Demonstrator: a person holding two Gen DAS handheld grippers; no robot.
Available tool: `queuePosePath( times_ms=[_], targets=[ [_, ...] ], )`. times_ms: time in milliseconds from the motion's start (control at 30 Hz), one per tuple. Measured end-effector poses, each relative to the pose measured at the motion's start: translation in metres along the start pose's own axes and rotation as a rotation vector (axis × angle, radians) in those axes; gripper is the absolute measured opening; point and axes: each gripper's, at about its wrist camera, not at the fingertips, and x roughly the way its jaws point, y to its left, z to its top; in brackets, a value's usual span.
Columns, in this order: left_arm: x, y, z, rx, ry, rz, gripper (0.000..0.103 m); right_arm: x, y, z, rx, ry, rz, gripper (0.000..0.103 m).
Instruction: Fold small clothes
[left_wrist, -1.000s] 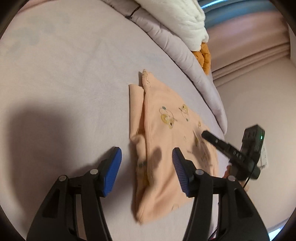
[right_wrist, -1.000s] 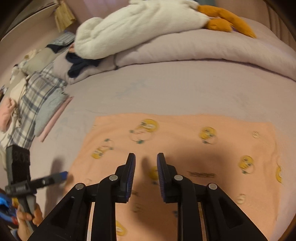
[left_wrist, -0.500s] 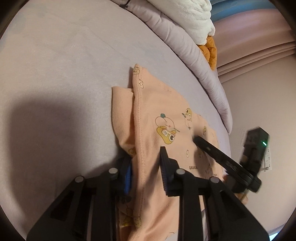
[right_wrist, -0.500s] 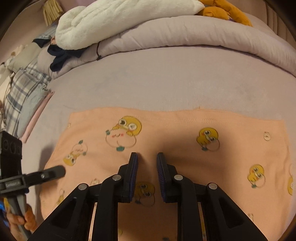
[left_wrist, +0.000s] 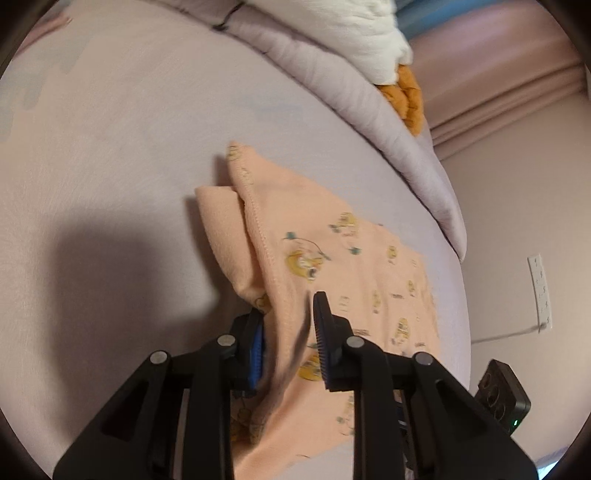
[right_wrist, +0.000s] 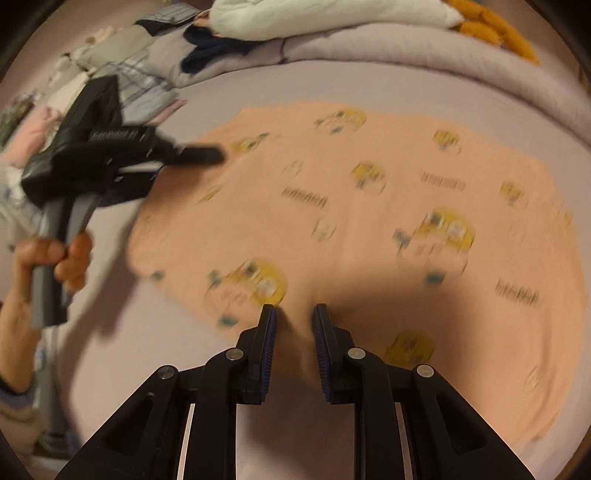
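A small peach garment (left_wrist: 354, 280) printed with yellow ducks lies on the lilac bed sheet (left_wrist: 110, 147). My left gripper (left_wrist: 290, 325) is shut on the garment's near hemmed edge, and cloth bunches up between its blue pads. In the right wrist view the garment (right_wrist: 388, 206) is spread wide and blurred. My right gripper (right_wrist: 293, 319) is shut on a raised pinch of its near edge. The left gripper (right_wrist: 199, 157) shows there at the left, held in a hand, its tip over the garment's left edge.
A rolled lilac duvet (left_wrist: 332, 70) with a white plush toy (right_wrist: 314, 14) and its orange feet (left_wrist: 406, 96) lies along the far side. Folded clothes (right_wrist: 122, 85) are piled at the far left. A wall socket (left_wrist: 541, 291) and a cable are beyond the bed's edge.
My left gripper closed from wide open onto the garment's edge and lifted it. The right gripper stayed shut on the cloth and pulled back toward the near edge, the view blurring.
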Motion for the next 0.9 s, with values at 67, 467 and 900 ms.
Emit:
queuePosePath(
  times_ms=[67,467,900],
  targets=[
    [-0.003,-0.02,0.0,0.048,-0.005,0.005,0.02,-0.011,-0.014,0.002,0.065,-0.041,0.091,0.022],
    [0.056,-0.098,-0.023,0.203,0.105,0.003,0.02,0.016,-0.112,0.049,0.645,-0.239,0.552,0.061],
    [0.029,-0.051,-0.046,0.084,0.118,-0.201,0.023,0.044,-0.076,0.073,0.542,-0.118,0.441,0.061]
  ],
)
